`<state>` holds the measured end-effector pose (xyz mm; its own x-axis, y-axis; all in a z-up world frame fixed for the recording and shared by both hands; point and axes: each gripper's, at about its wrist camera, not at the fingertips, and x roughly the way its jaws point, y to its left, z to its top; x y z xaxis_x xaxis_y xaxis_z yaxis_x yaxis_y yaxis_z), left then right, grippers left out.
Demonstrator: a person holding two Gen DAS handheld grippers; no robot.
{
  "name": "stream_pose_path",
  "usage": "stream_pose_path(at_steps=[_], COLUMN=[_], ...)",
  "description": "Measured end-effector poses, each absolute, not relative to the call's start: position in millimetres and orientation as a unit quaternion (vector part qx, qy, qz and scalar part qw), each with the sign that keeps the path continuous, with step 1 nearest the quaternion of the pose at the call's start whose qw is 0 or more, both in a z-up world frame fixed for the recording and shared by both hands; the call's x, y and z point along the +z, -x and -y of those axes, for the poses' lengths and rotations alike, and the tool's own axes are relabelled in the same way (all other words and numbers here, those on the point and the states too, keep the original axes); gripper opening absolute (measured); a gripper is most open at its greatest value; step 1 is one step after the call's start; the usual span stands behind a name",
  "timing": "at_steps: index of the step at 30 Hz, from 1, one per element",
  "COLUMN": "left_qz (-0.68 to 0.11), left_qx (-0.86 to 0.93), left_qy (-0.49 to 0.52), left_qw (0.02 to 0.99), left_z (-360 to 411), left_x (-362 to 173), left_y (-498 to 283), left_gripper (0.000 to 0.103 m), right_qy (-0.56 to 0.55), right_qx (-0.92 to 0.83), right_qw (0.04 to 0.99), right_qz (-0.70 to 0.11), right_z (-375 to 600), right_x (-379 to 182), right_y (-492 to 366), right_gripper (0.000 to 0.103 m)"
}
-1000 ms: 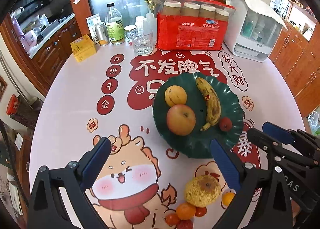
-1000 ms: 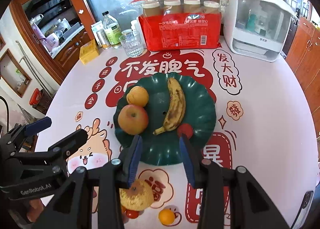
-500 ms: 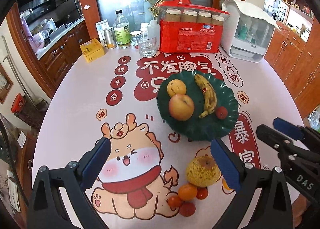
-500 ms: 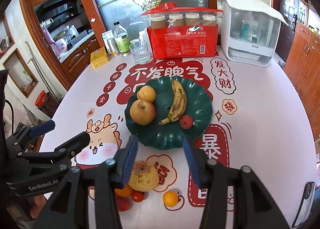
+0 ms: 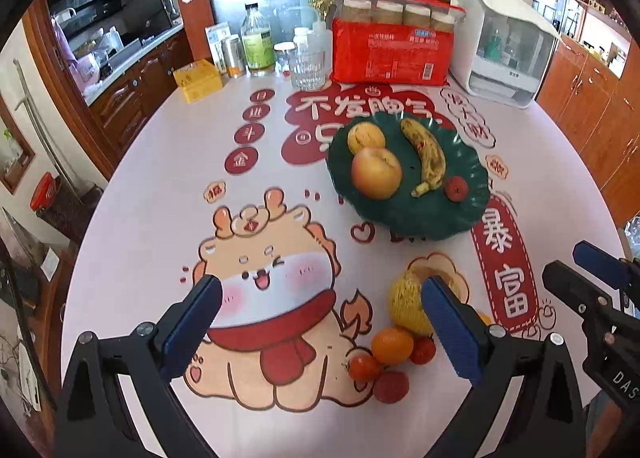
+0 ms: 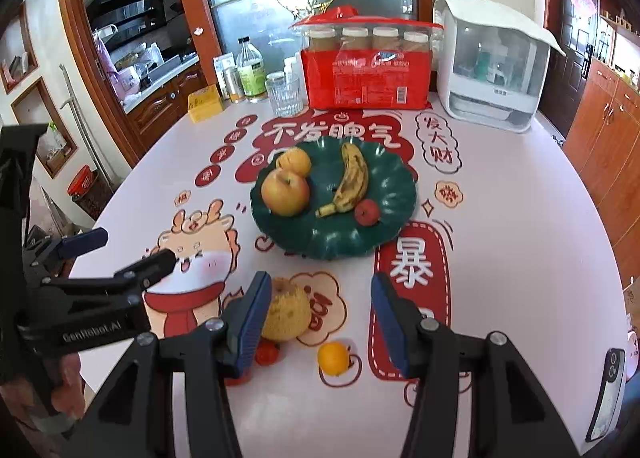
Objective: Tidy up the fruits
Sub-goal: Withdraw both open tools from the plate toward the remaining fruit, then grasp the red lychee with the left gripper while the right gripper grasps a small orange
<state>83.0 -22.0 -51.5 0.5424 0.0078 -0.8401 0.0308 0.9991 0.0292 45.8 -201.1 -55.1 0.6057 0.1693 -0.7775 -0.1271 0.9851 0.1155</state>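
Nearest the cameras, both grippers are held above the table with nothing between their pads: the left gripper (image 5: pixel 320 332) is spread wide and the right gripper (image 6: pixel 318 316) is parted, empty. Just beyond them, loose fruit is seen on the printed tablecloth (image 6: pixel 500 217): a rough yellow pear (image 6: pixel 286 314), a small orange (image 6: pixel 333 358) and cherry tomatoes (image 5: pixel 362 368). Farther back, an apple (image 6: pixel 285 192), a banana (image 6: pixel 352 179) and a small red fruit (image 6: pixel 367 212) are held on the green plate (image 6: pixel 332 238).

The black left tongs (image 6: pixel 132 254) carry "GenRobot.AI" in white on their body. The printed pink cloth covering the bench (image 6: pixel 520 217) shows large white characters "暴富" near its right edge.
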Motion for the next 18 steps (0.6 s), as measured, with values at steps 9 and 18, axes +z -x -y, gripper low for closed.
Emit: stream_pose_path(at_steps=[9,18], left_qz=[-0.534,-0.593], left_qx=[-0.018,-0.063], left_qy=[-0.022,0.011], left_qw=[0.845,0.803], left_z=[23,16], left_x=[-103,-157], left_y=[-81,-73], left_gripper=[0.099,0.099], right_qy=[-0.019,-0.029], right_qx=[0.068,0.058], right_qw=[0.88,0.848], right_qz=[-0.469,-0.527], right_z=[211,220], right_x=[-96,-153], right_y=[-36,-35], right_gripper=[0.052,0.052])
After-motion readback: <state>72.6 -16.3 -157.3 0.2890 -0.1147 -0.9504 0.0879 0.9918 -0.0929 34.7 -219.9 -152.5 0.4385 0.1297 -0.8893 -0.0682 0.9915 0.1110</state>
